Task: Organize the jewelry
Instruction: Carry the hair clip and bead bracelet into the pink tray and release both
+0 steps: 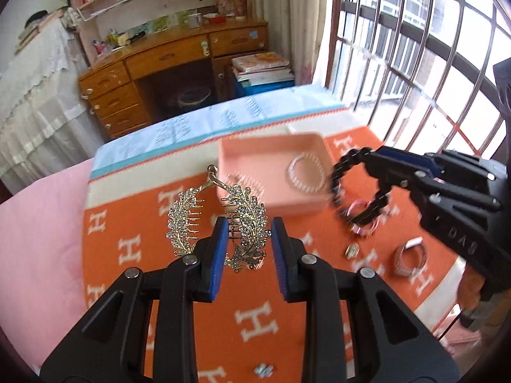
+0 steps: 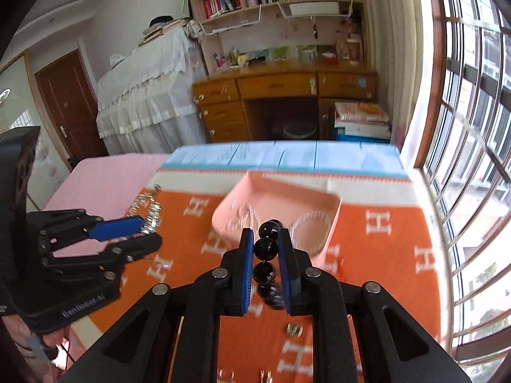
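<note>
A pink tray [image 1: 255, 156] sits on the orange cloth [image 1: 198, 303] and holds a silver bracelet [image 1: 306, 172] and a comb-like piece. My left gripper [image 1: 249, 233] is open around one wing of a gold rhinestone leaf hair clip [image 1: 188, 220] lying on the cloth. My right gripper [image 2: 265, 249] is shut on a black bead bracelet [image 2: 265, 249] and holds it up just before the tray [image 2: 332, 204]. In the left wrist view the bracelet [image 1: 338, 172] hangs beside the tray's right wall.
On the cloth right of the tray lie a pink ring-like piece [image 1: 364, 220], a small gold charm [image 1: 351, 250] and a silver bangle [image 1: 410, 255]. A small silver piece [image 1: 262, 370] lies near me. A barred window [image 1: 415, 48] is at right, a wooden desk [image 1: 179, 60] beyond.
</note>
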The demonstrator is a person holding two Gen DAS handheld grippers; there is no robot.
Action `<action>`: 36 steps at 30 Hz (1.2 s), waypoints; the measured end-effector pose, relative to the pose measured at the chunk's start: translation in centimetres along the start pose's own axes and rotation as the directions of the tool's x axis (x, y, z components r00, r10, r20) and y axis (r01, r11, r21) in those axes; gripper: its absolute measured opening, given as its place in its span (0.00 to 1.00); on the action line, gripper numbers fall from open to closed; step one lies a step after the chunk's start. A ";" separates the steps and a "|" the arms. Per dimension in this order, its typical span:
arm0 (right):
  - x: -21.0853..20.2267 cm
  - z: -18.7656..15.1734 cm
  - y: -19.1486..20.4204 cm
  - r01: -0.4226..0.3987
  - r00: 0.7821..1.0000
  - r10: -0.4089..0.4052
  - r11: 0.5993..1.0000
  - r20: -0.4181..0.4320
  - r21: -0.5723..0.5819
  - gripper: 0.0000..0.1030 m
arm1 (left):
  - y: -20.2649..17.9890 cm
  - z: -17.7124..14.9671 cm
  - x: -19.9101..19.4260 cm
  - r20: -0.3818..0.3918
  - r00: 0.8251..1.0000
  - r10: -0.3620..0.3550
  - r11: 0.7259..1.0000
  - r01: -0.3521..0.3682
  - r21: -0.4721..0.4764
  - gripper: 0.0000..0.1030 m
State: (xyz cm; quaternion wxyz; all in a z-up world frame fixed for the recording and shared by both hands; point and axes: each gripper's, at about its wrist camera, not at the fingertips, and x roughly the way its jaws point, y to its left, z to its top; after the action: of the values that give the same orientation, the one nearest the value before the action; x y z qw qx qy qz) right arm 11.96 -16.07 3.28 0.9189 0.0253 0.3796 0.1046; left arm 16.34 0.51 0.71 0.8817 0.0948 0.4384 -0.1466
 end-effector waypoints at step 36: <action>12.0 0.5 -7.2 0.093 0.985 -0.081 0.993 -0.150 0.072 0.39 | 1.2 4.6 14.4 -0.135 0.989 -0.052 0.997 0.043 -0.065 0.47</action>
State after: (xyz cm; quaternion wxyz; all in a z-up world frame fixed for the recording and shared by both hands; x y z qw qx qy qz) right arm 21.82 -20.58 -5.62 0.8904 0.0369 0.4508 0.0510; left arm 28.39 -2.21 -8.00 0.8483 0.0666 0.5043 -0.1471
